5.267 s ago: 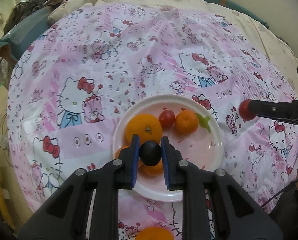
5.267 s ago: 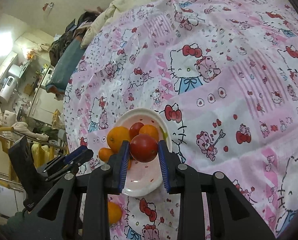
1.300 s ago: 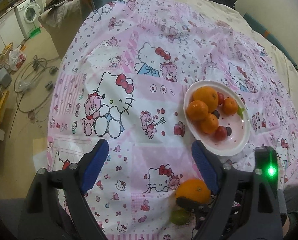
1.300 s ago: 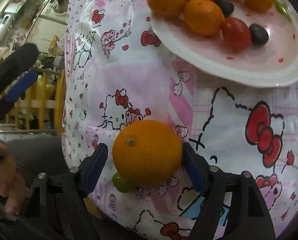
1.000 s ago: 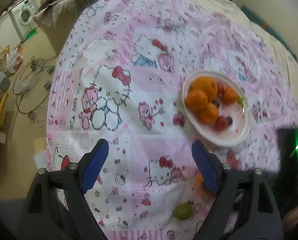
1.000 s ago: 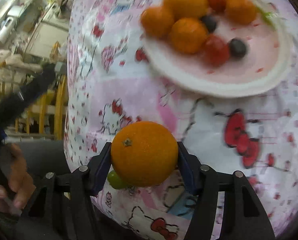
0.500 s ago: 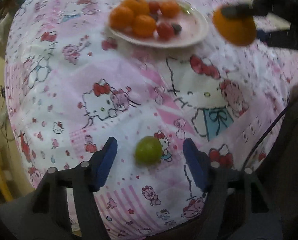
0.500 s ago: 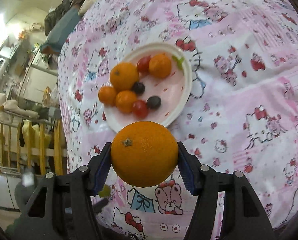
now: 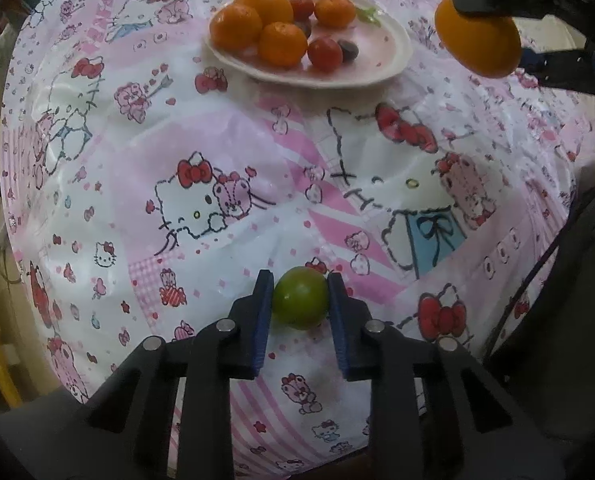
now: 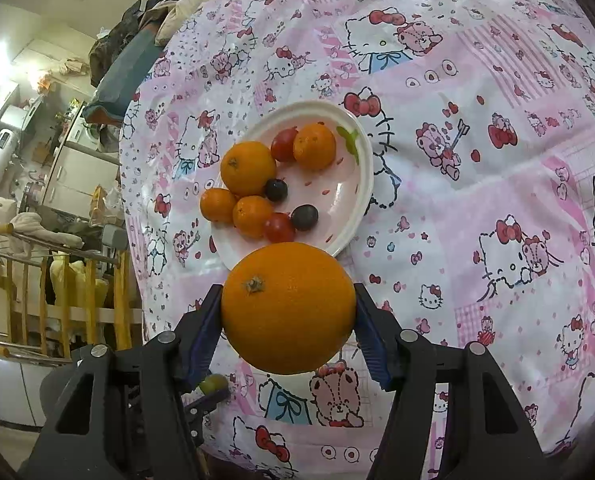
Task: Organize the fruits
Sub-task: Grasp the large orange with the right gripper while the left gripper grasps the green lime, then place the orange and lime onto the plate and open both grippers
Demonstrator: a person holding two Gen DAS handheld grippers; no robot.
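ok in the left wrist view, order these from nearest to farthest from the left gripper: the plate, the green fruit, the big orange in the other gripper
1. green fruit: between the left gripper pads, which have just closed on it, at the near edge of the cloth.
2. big orange: held up at upper right by the right gripper.
3. plate: at the far end. The orange and plate are too close to call.

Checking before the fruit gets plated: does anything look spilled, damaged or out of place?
Nothing spilled or damaged. The plate sits flat with its fruit inside. Only two pieces are off it, both gripped: the green fruit in the left gripper, the orange in the right gripper.
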